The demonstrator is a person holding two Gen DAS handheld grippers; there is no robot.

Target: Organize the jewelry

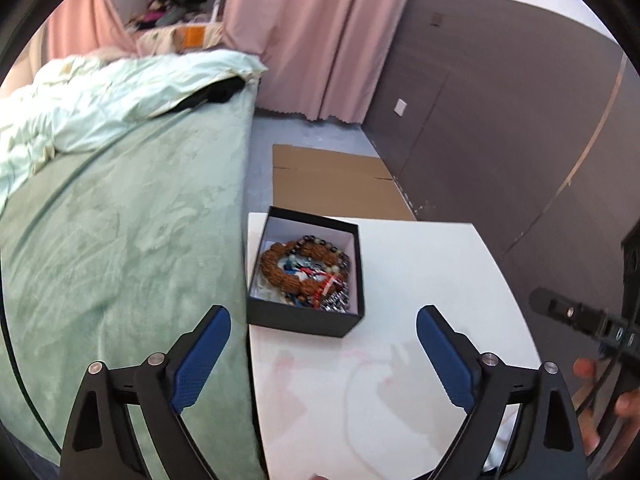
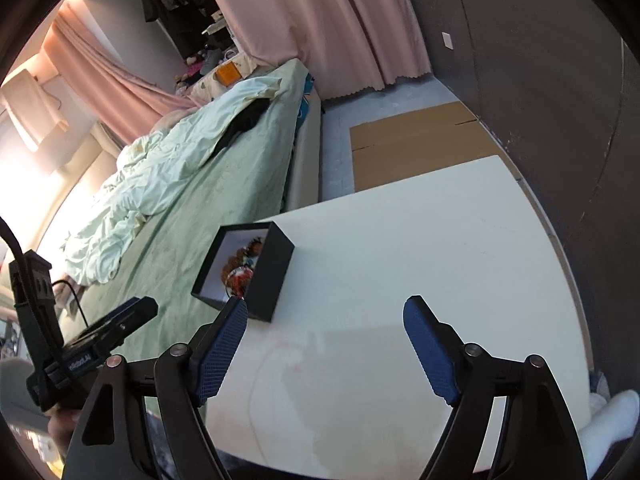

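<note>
A bench (image 1: 420, 280) stands with its left edge against a bed (image 1: 120, 240). On the bench, at its far left corner, sits an open box (image 1: 304, 320), and in it lies a heap of jewelry (image 1: 308, 272). On the bed, a rumpled quilt (image 1: 100, 100) lies at the far end. Beyond the bench, a sheet of cardboard (image 1: 332, 180) lies flat on the floor (image 1: 288, 128), with a wall (image 1: 500, 100) to its right and curtains (image 1: 320, 40) hanging behind it. The left claw (image 1: 323, 354) hangs over the bench's near left edge, just short of the box. The right claw (image 2: 325, 345) hangs over the near part of the bench, the box ahead to its left.
</note>
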